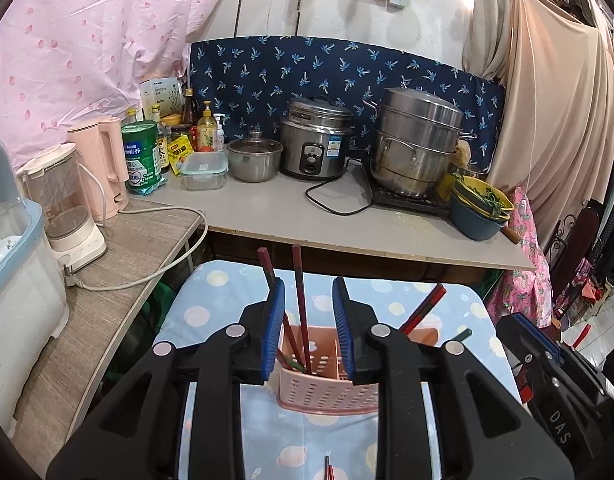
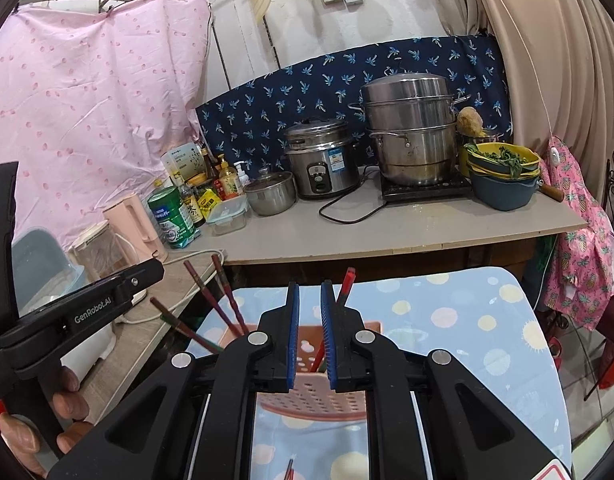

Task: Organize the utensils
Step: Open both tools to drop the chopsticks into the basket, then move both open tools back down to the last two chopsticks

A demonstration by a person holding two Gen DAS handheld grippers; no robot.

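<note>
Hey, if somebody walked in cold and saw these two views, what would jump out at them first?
Probably the pink slotted basket on the dotted blue cloth, dark red chopsticks standing in it between the left gripper pads. Behind, the stacked steel steamer pot dominates the grey counter.

1. Your work surface is a bench point(image 1: 339, 436) under a pale-blue cloth w/ dots.
2. On it: pink perforated holder point(image 1: 327, 392) w/ chopsticks point(image 1: 301, 300) standing in it, plus a loose chopstick tip point(image 1: 327, 468) at near edge.
3. Behind it: grey counter point(image 1: 307, 216) w/ rice cooker point(image 1: 313, 142), steamer pot point(image 1: 417, 140), small lidded pot point(image 1: 254, 158), stacked bowls point(image 1: 481, 210).
</note>
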